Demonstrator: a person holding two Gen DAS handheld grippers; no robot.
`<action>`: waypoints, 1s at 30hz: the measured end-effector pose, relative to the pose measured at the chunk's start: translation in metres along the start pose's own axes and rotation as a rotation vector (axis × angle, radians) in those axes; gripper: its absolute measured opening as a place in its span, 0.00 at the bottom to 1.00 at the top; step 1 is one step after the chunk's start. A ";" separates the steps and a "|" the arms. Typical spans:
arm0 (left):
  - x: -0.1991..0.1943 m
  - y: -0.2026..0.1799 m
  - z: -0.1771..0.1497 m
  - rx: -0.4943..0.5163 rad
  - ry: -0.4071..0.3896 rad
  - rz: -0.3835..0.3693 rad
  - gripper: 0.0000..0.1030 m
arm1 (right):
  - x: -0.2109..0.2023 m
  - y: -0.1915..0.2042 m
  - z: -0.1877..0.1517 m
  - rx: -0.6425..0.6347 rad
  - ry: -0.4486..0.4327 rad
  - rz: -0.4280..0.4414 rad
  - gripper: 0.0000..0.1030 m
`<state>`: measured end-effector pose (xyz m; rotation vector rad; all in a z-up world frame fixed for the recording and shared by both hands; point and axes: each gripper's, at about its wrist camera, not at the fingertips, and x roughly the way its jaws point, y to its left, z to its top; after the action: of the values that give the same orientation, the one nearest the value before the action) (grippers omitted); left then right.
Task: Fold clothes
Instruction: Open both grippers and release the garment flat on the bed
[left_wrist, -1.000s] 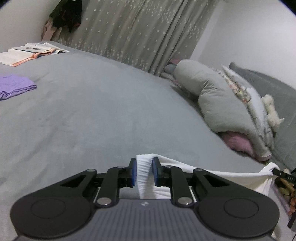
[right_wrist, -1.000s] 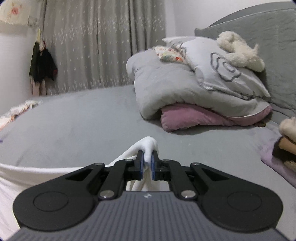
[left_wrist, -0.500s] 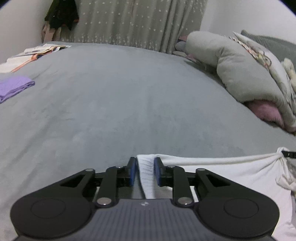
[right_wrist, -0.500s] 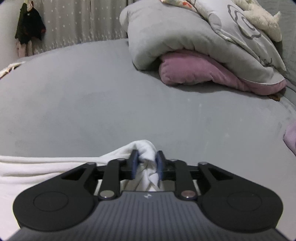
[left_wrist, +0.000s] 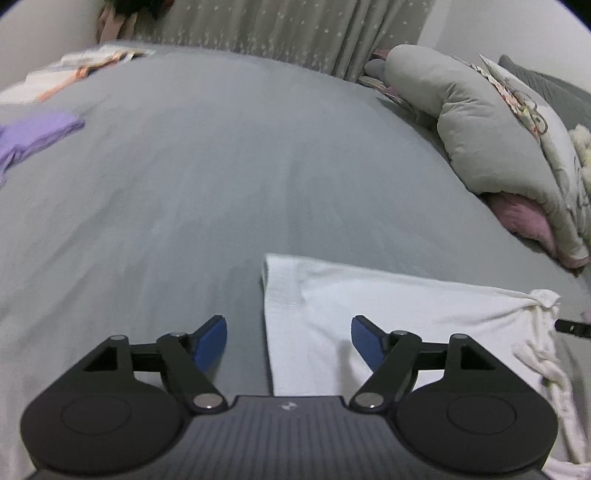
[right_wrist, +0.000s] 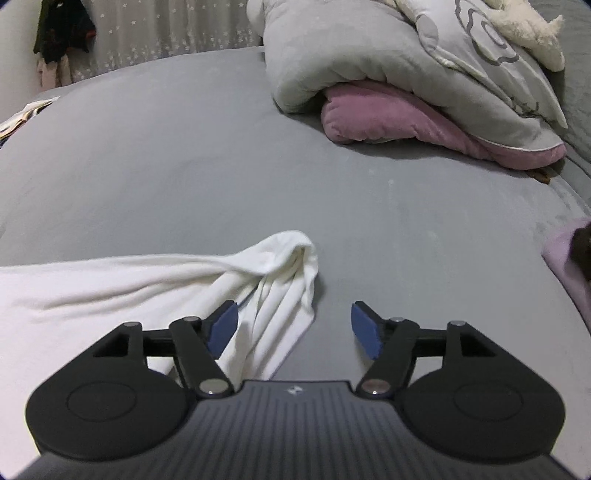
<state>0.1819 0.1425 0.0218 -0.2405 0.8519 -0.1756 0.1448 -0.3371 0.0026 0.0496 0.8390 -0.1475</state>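
The white knitted cotton garment (left_wrist: 388, 314) lies spread on the grey bedspread (left_wrist: 221, 184) (presumably laid out for folding). Left gripper (left_wrist: 289, 341) and right gripper (right_wrist: 293, 326) are both opening, pinching nothing, straddling its corners.

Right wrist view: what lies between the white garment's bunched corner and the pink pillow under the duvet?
Only bare grey bedsheet. In the right wrist view nothing sits between the white garment and the pink pillow.
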 end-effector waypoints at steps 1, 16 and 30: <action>-0.007 0.003 -0.005 -0.018 0.012 -0.010 0.73 | -0.005 0.000 -0.003 0.001 0.001 0.003 0.68; -0.070 0.023 -0.071 -0.097 0.161 -0.060 0.73 | -0.082 0.000 -0.088 0.002 0.031 0.025 0.68; -0.086 0.040 -0.104 -0.663 0.262 -0.265 0.57 | -0.111 -0.001 -0.106 -0.045 -0.005 0.004 0.68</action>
<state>0.0491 0.1874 0.0068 -0.9703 1.1200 -0.1692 -0.0068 -0.3150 0.0141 0.0092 0.8365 -0.1247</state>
